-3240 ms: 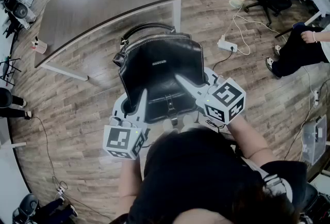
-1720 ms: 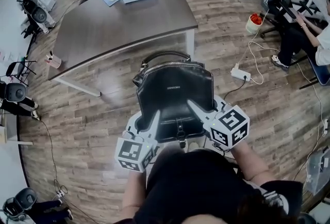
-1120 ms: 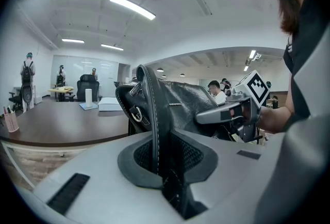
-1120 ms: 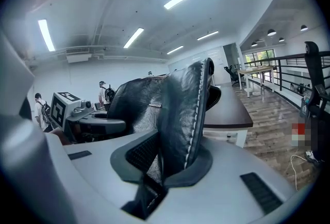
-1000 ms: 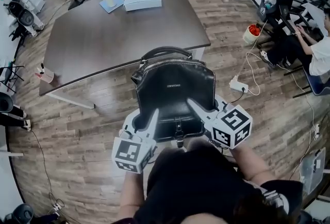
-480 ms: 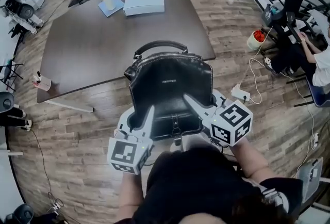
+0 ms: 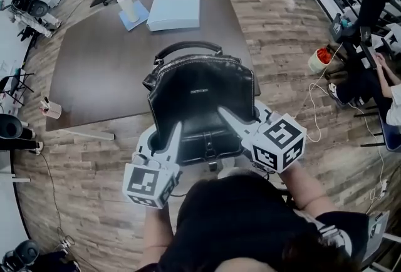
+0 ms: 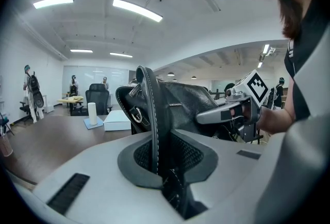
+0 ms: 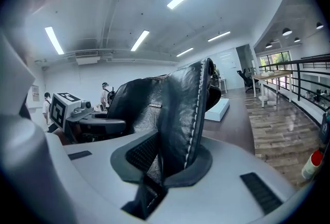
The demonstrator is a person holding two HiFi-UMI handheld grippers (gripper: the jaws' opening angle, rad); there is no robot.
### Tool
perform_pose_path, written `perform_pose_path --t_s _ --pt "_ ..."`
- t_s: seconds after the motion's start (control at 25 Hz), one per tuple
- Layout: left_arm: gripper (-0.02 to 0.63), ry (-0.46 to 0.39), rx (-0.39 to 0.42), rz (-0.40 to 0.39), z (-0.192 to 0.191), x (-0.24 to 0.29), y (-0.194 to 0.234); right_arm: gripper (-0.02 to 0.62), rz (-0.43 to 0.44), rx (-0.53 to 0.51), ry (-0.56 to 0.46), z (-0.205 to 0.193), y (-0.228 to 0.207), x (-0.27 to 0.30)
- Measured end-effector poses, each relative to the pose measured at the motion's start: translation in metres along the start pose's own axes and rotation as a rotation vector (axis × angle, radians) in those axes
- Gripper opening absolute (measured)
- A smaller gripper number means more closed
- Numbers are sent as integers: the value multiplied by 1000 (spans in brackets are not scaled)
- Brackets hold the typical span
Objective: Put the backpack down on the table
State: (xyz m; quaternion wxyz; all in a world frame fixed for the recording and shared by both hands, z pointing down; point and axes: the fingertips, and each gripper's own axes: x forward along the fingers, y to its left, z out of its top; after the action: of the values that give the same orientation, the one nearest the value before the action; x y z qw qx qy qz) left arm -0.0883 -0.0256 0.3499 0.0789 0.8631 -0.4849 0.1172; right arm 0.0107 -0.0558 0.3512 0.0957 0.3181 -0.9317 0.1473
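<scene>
Two grippers carry the black leather backpack (image 7: 200,98) between them, and both have their jaws closed on it. In the left gripper view, my left gripper (image 8: 160,163) is pinched tight on a thin stitched strap edge of the bag. In the right gripper view, my right gripper (image 9: 167,158) is clamped on a thicker fold of leather with white stitching down it.

From the head view the left gripper (image 7: 170,139) sits at about 7 o'clock of the bag and the right gripper (image 7: 229,115) at about 5 o'clock. The backpack hangs upright, front panel toward me. Its top handle (image 7: 188,48) is at 12 o'clock, over the dark brown table (image 7: 94,70). The lower part of the bag is over the wood floor (image 7: 75,170) on my side of the table's near edge. I cannot tell whether the bag touches the tabletop.

Further along at 12 o'clock lies a flat pale blue box (image 7: 175,6). Just to its 9 o'clock a white cylinder (image 7: 127,9) stands on a blue mat.
</scene>
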Motion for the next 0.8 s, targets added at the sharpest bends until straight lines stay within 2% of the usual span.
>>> perform_pose_path --t_s 0.24,0.52,0.8 --pt "57 -23 5 49 22 28 7 64 49 -44 -16 22 -30 12" --pt "57 -11 10 100 36 50 24 66 80 -51 -37 40 -53 29" --pt "57 -28 24 69 45 82 53 66 43 -41 -38 51 -80 59"
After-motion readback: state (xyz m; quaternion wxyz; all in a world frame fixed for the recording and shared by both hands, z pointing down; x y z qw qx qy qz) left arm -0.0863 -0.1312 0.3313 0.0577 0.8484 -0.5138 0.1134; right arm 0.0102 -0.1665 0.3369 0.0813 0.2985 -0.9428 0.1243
